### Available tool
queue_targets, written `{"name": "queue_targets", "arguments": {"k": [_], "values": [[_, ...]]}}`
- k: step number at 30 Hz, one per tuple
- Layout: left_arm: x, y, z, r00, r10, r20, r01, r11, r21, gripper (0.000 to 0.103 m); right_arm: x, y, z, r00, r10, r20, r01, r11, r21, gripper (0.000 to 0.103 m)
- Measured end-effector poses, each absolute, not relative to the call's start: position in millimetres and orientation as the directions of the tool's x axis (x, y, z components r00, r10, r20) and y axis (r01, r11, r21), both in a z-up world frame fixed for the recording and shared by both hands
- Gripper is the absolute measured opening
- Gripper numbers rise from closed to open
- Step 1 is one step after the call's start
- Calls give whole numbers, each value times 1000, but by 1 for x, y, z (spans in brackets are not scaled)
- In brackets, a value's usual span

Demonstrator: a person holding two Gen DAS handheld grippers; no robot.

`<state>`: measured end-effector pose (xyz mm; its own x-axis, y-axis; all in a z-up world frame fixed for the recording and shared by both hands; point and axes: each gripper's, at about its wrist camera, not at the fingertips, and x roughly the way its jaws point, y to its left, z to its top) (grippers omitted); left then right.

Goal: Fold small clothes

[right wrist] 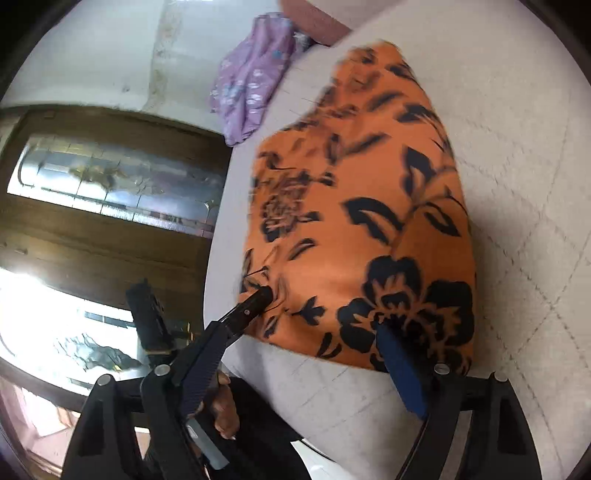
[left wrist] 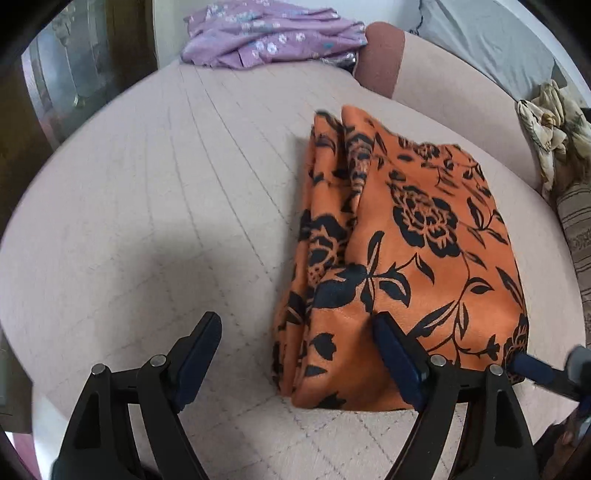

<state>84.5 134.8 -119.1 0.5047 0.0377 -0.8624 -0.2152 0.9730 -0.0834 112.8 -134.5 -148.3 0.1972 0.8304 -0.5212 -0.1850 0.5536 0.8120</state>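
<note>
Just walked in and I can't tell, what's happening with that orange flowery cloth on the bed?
A person with a gripper in each hand is folding clothes on a pinkish quilted bed. The orange black-flowered garment lies folded into a neat bundle. The left gripper and the right gripper are both open at its near edge, gripping nothing. A crumpled purple floral garment waits at the far edge.

Matt orange cloth (left wrist: 424,236), quilted bedcover (left wrist: 166,184)

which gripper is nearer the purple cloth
Left, though neither is close. The left gripper hangs open at the near left edge of the orange cloth; the right gripper is at its near right corner. The purple cloth lies at the far left.
</note>
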Motion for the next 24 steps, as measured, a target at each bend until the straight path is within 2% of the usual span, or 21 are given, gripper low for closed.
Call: {"name": "queue_targets", "arguments": {"k": [3, 12, 24], "values": [[78, 129, -113, 517, 47, -855, -194, 979, -64, 85, 101, -134, -135, 230, 807, -544, -237, 589, 773, 86], [62, 140, -115, 519, 29, -855, -207, 974, -92, 85, 49, -173, -153, 289, 788, -544, -178, 602, 778, 86], [63, 144, -115, 533, 3, -846, -209, 969, -129, 85, 46, -187, -167, 310, 767, -562, -122, 619, 776, 86]]}}
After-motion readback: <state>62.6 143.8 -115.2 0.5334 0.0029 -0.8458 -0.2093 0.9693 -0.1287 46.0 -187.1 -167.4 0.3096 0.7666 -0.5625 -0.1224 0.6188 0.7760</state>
